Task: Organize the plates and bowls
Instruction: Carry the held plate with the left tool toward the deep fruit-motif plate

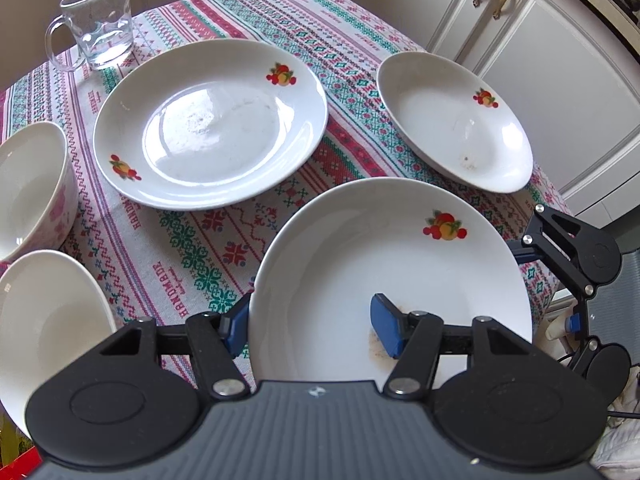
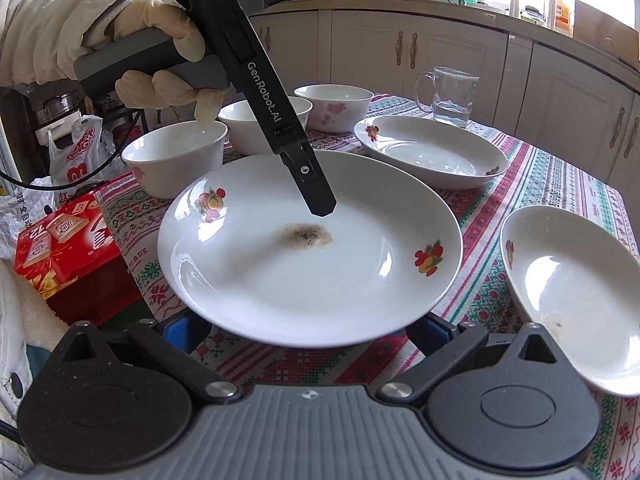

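Observation:
My left gripper is shut on the rim of a white fruit-printed plate, one blue pad inside it and one under its edge. In the right wrist view this plate carries a brown stain and looks raised off the cloth, with the left gripper's black finger reaching down into it. My right gripper stands open, its blue pads wide apart below the plate's near edge. It also shows as the right gripper beside the plate's right rim.
A flat fruit-printed plate and a deep one lie on the patterned tablecloth. Bowls stand at the left, a glass mug behind. A red box sits past the table's edge. Cabinets are close.

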A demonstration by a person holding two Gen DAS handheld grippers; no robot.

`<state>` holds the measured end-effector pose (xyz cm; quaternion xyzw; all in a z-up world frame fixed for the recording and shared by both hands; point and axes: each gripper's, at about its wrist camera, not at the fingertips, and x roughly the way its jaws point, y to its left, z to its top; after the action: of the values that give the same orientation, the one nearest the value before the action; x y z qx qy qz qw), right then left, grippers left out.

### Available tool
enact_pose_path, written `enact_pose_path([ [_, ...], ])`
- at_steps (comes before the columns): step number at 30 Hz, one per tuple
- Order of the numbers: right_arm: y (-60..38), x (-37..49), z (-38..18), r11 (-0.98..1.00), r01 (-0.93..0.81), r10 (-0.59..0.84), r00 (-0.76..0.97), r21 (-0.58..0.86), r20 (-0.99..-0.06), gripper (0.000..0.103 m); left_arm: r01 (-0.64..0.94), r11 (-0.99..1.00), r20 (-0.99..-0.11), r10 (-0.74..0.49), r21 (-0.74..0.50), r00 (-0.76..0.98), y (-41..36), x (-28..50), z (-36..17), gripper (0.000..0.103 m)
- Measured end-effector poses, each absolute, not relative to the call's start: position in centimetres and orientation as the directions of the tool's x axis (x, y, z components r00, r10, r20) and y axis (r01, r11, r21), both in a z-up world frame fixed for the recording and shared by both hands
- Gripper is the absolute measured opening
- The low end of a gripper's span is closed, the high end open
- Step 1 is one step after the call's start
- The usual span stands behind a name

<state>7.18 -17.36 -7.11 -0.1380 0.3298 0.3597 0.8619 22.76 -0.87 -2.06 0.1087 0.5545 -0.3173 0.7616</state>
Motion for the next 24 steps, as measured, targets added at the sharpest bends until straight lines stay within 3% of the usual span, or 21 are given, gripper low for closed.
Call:
enact_pose_path([
  [24,-24.6,9.7,-3.9,0.78,-0.625,0.469,0.611,-0.026,-0.638,0.103,0.693,0.7,-0.897,-0.402,-0.173,0.183,-9.1,27.6,-0.2,0.06],
])
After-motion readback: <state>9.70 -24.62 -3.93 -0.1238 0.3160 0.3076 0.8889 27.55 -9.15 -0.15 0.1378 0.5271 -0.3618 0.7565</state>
